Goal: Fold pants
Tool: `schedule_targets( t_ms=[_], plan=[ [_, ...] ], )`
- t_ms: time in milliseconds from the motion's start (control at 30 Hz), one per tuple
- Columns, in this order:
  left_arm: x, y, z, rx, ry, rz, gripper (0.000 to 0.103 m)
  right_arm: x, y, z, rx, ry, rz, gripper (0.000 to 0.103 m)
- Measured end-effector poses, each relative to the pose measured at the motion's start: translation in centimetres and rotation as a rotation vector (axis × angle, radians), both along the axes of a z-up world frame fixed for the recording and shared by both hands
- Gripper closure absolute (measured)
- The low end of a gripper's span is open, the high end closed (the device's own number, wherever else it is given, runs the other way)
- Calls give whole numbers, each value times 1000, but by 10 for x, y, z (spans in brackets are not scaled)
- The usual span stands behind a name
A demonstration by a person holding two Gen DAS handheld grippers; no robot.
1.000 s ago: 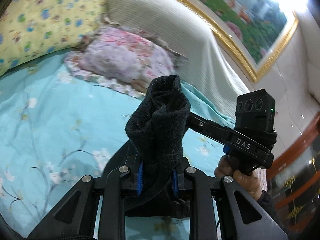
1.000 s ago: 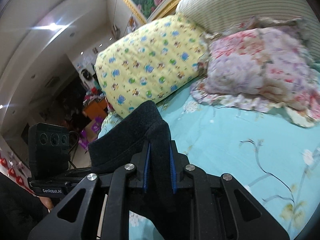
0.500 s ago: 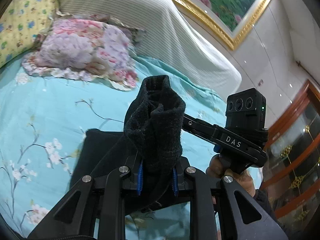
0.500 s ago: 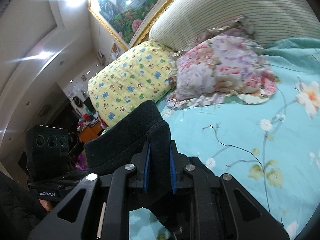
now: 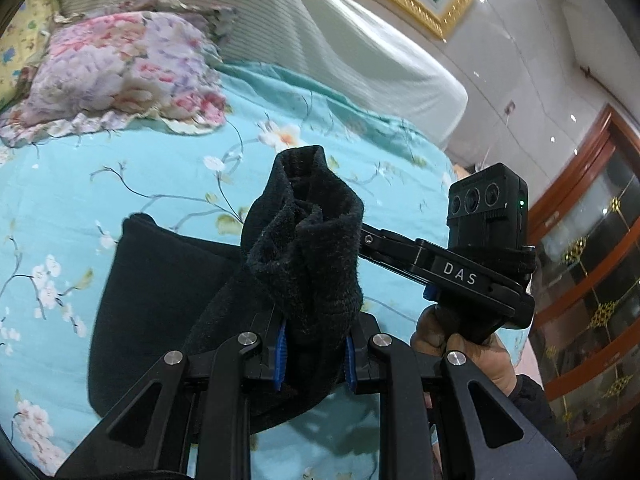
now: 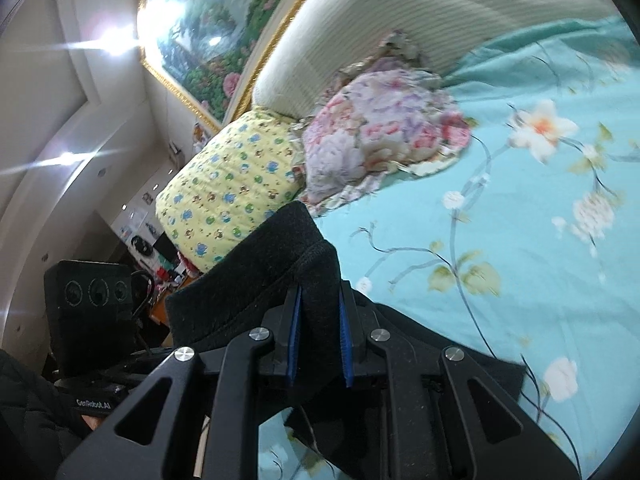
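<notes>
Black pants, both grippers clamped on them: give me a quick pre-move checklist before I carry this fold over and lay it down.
1. left gripper clamped on the black pants: ok, a thick bunch sits between the blue pads.
2. right gripper clamped on the pants: ok.
3. Fabric edges matched between the two grips: cannot tell, the left bunch is crumpled.
4. Lower pants lying on the teal bedsheet: ok, though flatness is unclear.
5. Floral pillow away from the landing area: ok.

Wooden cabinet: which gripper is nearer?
Right. Seen from the left wrist, the right gripper lies between the left gripper and the wooden cabinet; the left sits farther from it. Both clamp the black pants.
</notes>
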State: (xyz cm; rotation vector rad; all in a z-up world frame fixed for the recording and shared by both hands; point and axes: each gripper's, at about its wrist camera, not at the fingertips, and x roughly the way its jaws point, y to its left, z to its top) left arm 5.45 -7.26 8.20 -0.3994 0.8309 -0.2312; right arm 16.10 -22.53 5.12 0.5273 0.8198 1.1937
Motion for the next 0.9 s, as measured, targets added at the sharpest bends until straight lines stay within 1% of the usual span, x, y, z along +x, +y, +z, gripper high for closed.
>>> schedule_targets(
  t_ms=[133, 333, 467, 567, 633, 667, 733, 767, 800, 833, 867, 900],
  plan=[
    [5, -14, -11, 27, 11, -23, 82, 1, -14, -18, -2, 35, -29, 85],
    [13, -28, -28, 68, 29, -47, 82, 3, -25, -39, -15, 82, -66, 85],
    [15, -39, -35, 106, 24, -70, 81, 0, -29, -47, -50, 91, -87, 84],
    [15, -46, -38, 133, 8, -91, 78, -2, -33, -48, -77, 87, -104, 84],
    [14, -52, -40, 153, -6, -102, 73, -4, -37, -49, -105, 86, -119, 81],
    [15, -53, -41, 158, -9, -110, 69, -4, -38, -49, -122, 86, -130, 81],
    [14, -58, -42, 173, -23, -128, 66, -5, -44, -50, -157, 98, -158, 81],
    [13, -59, -43, 178, -28, -135, 62, -6, -45, -51, -160, 100, -167, 81],
    [12, -61, -44, 184, -37, -148, 57, -8, -50, -50, -162, 102, -184, 81],
    [11, -63, -44, 184, -43, -158, 52, -10, -54, -50, -168, 105, -199, 77],
    [10, -65, -45, 173, -46, -175, 45, -11, -57, -50, -173, 108, -215, 74],
    [9, -66, -45, 166, -46, -185, 41, -13, -61, -50, -179, 114, -229, 62]
  ],
)
